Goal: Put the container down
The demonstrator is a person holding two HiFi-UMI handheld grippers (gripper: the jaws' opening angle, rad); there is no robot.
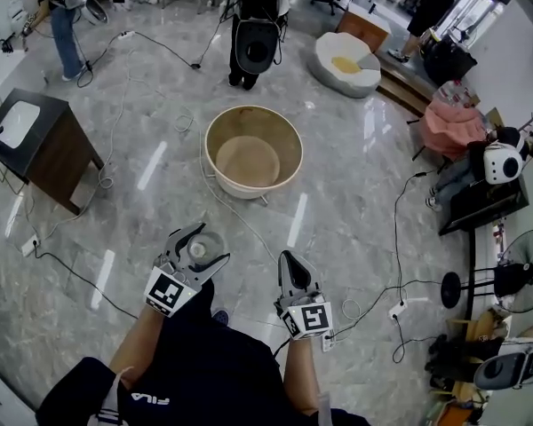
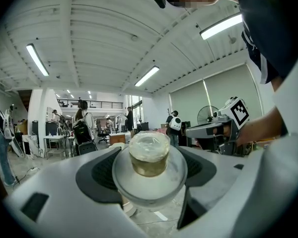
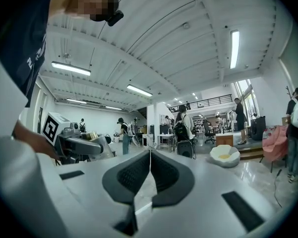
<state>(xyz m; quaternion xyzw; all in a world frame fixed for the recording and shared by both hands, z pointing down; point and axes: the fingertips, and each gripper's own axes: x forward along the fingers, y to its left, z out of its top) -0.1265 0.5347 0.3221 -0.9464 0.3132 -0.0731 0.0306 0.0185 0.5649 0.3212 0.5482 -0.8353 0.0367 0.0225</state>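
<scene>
A small clear plastic container (image 2: 149,155) with a round lid and brownish contents sits clamped between the pads of my left gripper (image 2: 149,175). In the head view the same container (image 1: 202,246) shows at the tip of the left gripper (image 1: 195,248), held above the marble floor. My right gripper (image 1: 290,273) hangs beside it to the right, jaws pressed together with nothing between them; in the right gripper view its pads (image 3: 161,175) meet in a thin line. The left gripper (image 3: 72,140) also shows at that view's left.
A large round wooden tub (image 1: 253,152) stands on the floor ahead. A dark cabinet (image 1: 40,145) is at the left, a white beanbag seat (image 1: 346,63) far right. Cables (image 1: 240,216) trail across the floor. Several people stand around the room's edges.
</scene>
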